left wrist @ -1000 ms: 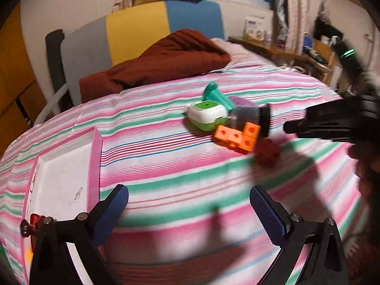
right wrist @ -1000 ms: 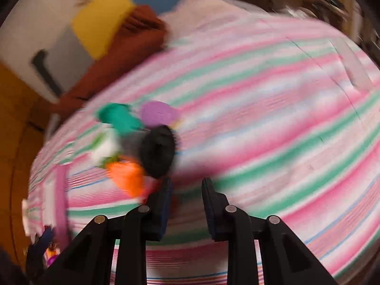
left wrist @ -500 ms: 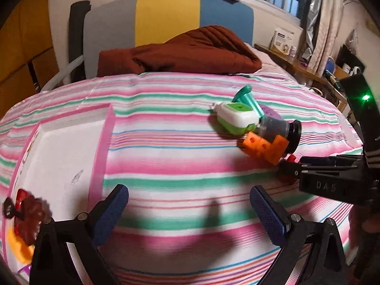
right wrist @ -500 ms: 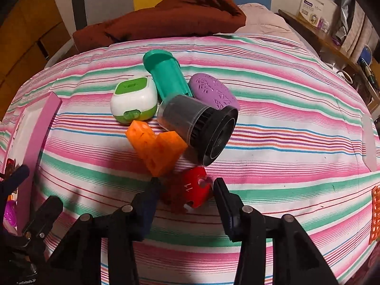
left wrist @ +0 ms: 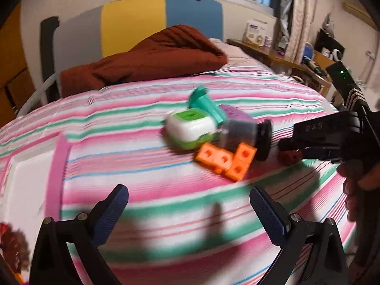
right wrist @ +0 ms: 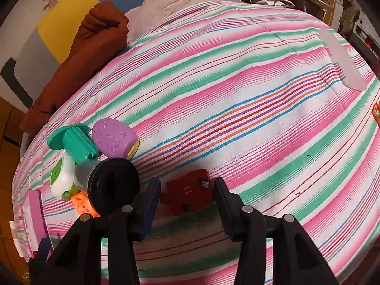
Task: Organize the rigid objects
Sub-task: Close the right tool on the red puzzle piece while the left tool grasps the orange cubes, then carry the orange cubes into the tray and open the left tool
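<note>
While the red block (right wrist: 187, 193) lay on the striped bedspread (right wrist: 237, 95) beside the black-capped jar (right wrist: 111, 185), the right gripper (right wrist: 187, 199) straddled it, jaws parted, neither pad clearly touching. The left gripper (left wrist: 187, 210) hovered wide open, empty, near the pink tray (left wrist: 57, 171).

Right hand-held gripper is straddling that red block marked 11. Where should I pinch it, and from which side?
Pinch the red block across its two flat side faces, coming straight in from the near side as the right hand-held gripper points now. Its open jaws already flank those faces, with a gap on each side. The block lies flat on the striped bedspread, clear of the black-capped jar, so probably only closing is needed.
</note>
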